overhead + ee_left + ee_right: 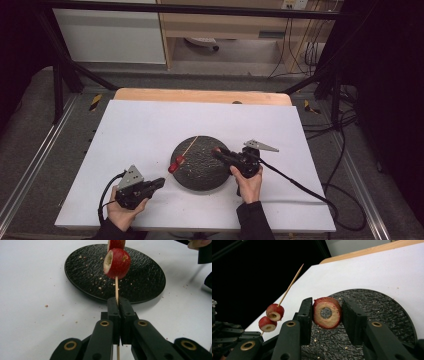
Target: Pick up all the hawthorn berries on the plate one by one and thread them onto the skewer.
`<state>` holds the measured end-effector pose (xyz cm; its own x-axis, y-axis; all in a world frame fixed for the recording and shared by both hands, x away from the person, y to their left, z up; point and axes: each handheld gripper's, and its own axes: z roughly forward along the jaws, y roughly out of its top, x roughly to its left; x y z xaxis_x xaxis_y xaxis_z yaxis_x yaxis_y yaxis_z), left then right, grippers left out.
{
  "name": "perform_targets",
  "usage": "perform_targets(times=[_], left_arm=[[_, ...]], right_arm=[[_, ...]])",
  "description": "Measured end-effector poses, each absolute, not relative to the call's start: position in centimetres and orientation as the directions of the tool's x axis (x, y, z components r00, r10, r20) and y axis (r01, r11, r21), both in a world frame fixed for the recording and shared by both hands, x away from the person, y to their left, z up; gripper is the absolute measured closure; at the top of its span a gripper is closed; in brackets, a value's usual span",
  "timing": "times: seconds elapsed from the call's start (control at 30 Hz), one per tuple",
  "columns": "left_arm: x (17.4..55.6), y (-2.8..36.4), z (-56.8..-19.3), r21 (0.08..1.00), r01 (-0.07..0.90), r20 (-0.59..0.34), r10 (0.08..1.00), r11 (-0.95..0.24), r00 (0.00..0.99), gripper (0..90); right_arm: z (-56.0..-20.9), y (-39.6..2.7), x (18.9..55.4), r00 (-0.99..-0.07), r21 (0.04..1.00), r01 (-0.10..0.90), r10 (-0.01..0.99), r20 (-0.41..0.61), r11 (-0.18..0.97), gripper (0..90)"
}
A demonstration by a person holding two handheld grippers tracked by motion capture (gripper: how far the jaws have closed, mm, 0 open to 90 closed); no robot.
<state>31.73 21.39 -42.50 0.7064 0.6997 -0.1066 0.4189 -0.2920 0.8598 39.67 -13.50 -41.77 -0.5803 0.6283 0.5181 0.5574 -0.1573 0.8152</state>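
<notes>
A thin wooden skewer point(116, 291) carries two red cored fruit pieces point(117, 263), and my left gripper point(119, 305) is shut on its lower end. In the high view the skewer point(189, 145) slants up over the left edge of the black textured plate point(202, 175), with the red pieces point(176, 163) low on it. My right gripper point(326, 312) is shut on a third red ring-shaped fruit slice point(327, 312) with a hole through its middle, held above the plate point(384, 312). From the right gripper view, the skewer's two pieces point(271, 317) sit to the left, its sharp tip pointing up.
The plate point(140, 277) lies mid-table on a white sheet point(150, 125), with crumbs on and around it. A wooden table edge point(200, 95) shows at the back. Black cables trail to the right. Dark frame bars and floor surround the table.
</notes>
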Motion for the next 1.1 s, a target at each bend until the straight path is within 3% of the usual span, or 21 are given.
perform_targets(times=[0.7, 1.1], left_arm=[[32.0, 18.7, -41.5, 0.870, 0.398, -0.093, 0.697, -0.290, 0.711, 88.7], [31.8, 17.3, -41.3, 0.875, 0.383, -0.087, 0.682, -0.297, 0.726, 88.8]], right_arm=[[-39.5, -14.6, 40.2, -0.536, 0.797, 0.469, 0.594, 0.600, -0.381, 62.7], [-38.8, -15.1, 40.8, -0.518, 0.780, 0.453, 0.585, 0.624, -0.432, 62.7]])
